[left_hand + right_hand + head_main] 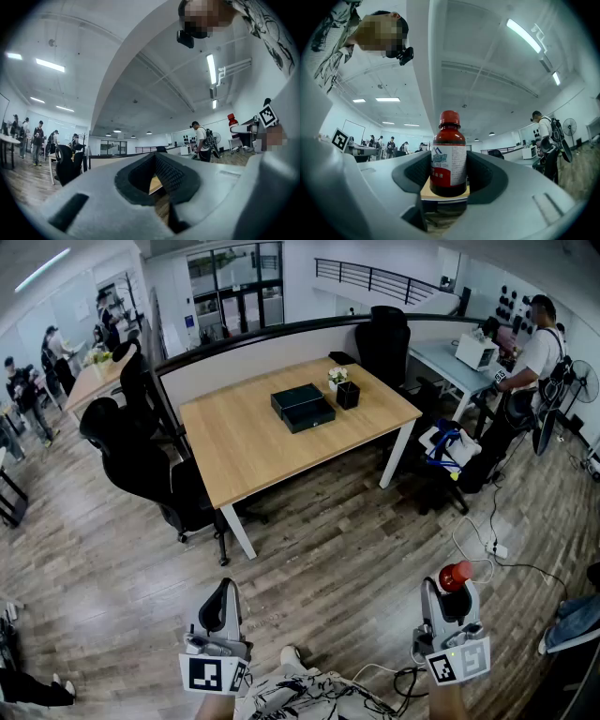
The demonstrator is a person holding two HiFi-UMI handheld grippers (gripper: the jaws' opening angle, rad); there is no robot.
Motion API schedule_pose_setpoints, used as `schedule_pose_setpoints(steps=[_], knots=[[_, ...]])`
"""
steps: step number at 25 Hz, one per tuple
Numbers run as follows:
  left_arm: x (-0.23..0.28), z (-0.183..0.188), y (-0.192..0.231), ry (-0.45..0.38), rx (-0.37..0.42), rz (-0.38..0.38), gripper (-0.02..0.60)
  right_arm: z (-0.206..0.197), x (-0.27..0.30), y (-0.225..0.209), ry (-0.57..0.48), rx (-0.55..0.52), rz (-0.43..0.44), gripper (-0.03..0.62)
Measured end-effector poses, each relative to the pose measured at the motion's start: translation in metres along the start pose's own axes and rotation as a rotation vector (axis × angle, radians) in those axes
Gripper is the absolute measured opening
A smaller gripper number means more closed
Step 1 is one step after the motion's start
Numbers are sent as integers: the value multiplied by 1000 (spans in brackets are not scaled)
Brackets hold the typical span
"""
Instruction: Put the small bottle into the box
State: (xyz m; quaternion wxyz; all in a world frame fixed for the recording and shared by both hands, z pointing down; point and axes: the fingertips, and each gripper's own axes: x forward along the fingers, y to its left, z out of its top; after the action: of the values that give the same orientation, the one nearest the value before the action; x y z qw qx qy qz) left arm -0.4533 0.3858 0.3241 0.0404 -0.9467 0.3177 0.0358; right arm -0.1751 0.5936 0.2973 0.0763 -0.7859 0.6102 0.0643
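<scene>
Well back from the counter (253, 442) with the box (302, 407), the right gripper (453, 599) has its fingers (487, 178) grasping the small bottle (449, 159). Beside it, the left gripper (225, 592) keeps empty fingers (174, 174) clenched.

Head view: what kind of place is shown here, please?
Most likely an open-plan office: a wooden desk stands against a low partition, black office chairs stand beside it, and people are at other desks farther off.
</scene>
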Motion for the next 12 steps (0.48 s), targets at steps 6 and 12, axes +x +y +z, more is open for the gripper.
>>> schedule_pose_setpoints(steps=[6,12], knots=[[3,-3,8,-1,-6,-4,3,-2,7,5,5,-10,-1,232],[10,-8,21,2,-15,-14,3,-6,18,16,2,-19,7,232]])
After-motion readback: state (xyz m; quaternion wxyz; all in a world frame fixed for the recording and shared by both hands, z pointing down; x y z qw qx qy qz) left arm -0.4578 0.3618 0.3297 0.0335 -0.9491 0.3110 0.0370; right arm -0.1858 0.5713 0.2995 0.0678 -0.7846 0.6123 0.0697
